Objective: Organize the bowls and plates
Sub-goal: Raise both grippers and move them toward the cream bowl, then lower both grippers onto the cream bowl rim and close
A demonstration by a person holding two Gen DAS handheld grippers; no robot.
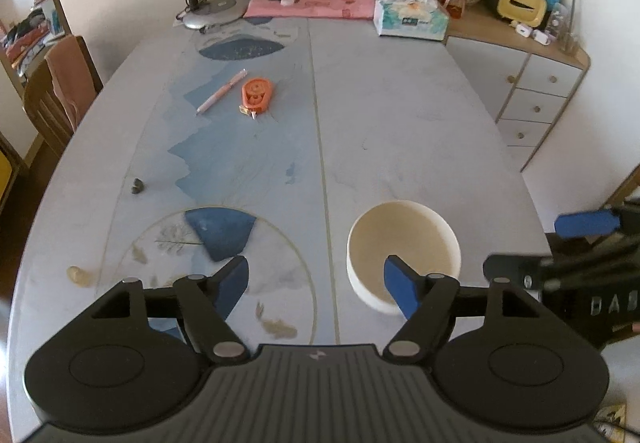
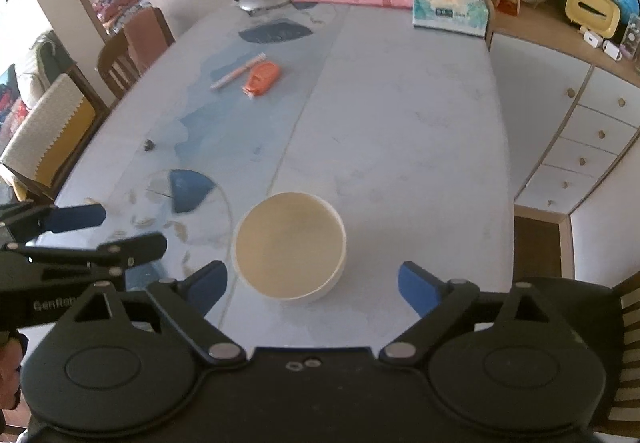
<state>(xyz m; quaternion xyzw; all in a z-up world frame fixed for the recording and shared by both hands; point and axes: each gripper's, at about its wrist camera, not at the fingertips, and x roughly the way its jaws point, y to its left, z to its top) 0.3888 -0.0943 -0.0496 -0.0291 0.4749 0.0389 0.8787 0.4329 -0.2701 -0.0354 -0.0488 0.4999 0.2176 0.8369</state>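
A cream bowl (image 1: pixel 402 247) stands upright and empty on the grey-blue table (image 1: pixel 400 123) near its front edge; it also shows in the right wrist view (image 2: pixel 290 247). My left gripper (image 1: pixel 316 287) is open and empty, with its right finger over the bowl's near side. My right gripper (image 2: pixel 312 287) is open and empty, just behind the bowl, which lies between and ahead of its fingers. The right gripper's fingers (image 1: pixel 584 225) enter the left wrist view at the right edge. The left gripper's fingers (image 2: pixel 76 217) show at the left of the right wrist view. No plate is in view.
A pink pen (image 1: pixel 222 90) and an orange tape dispenser (image 1: pixel 256 95) lie mid-table on the left. A desk lamp (image 1: pixel 208 9), pink cloth (image 1: pixel 308 1) and tissue box (image 1: pixel 412 17) sit at the far end. A drawer cabinet (image 1: pixel 536 99) stands right, chairs (image 2: pixel 128 47) left.
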